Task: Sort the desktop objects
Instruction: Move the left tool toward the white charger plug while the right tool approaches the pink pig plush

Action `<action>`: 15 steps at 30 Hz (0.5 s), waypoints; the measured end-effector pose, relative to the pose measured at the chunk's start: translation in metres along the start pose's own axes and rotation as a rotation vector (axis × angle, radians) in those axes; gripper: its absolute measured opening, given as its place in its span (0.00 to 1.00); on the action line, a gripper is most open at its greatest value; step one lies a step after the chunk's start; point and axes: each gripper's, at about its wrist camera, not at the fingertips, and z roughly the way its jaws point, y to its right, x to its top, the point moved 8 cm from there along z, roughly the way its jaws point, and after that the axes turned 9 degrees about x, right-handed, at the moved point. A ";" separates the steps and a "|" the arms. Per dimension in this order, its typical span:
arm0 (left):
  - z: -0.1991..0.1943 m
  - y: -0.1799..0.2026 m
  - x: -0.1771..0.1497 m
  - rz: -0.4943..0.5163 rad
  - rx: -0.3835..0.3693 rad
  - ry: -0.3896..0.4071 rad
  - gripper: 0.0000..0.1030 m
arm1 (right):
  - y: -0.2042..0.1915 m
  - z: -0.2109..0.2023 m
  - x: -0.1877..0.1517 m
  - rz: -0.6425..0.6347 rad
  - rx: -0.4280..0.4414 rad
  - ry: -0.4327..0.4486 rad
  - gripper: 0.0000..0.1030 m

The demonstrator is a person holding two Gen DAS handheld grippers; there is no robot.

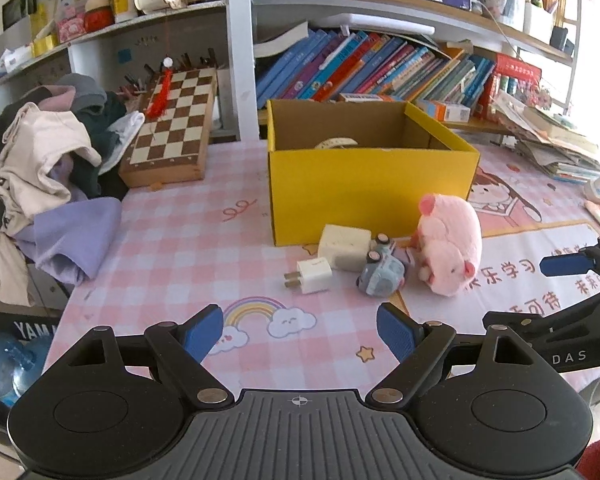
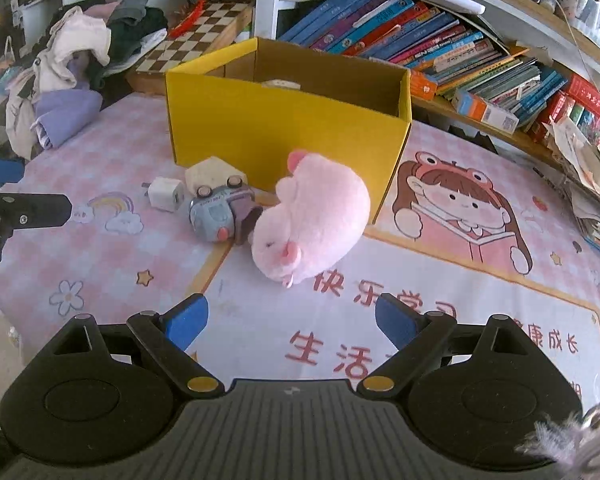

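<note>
Four loose items lie on the pink checked tablecloth (image 1: 172,240), all in front of the yellow box (image 1: 370,196), which fills the upper centre of both views and stands open at the top (something pale, not identifiable, shows just above its inner rim).

Largest of the items is the pink plush pig (image 2: 314,216), on its side at centre frame in the right wrist view, close against the box's front wall; whether it touches cannot be told. Its long axis runs from upper left to lower right in that view, snout end toward the camera.

Next is the grey-blue toy car (image 2: 218,214), left of the pig and apparently touching it. Behind the car sits a cream block (image 1: 344,246), and left of that the white plug adapter (image 1: 314,276), prongs pointing to frame left.

Right gripper (image 2: 290,322): jaws spread wide, holding nothing. The pig lies directly ahead, on the centreline between the blue pads (image 2: 186,320).

Left gripper (image 1: 300,330): jaws equally wide, empty. The adapter and car lie ahead of it; the pig sits off to the right.

Judgement: the right gripper is nearer to the pig and better aligned. A straight forward approach would close across the pig's shorter width.
</note>
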 end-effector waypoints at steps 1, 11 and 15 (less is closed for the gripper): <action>0.000 0.001 -0.002 0.004 -0.003 -0.005 0.84 | -0.001 0.000 -0.001 -0.001 -0.001 -0.003 0.88; 0.005 0.018 -0.019 0.068 -0.012 -0.053 0.84 | 0.003 0.008 -0.017 0.023 -0.003 -0.052 0.88; 0.007 0.020 -0.020 0.074 -0.011 -0.064 0.84 | -0.001 0.011 -0.019 0.007 0.012 -0.071 0.88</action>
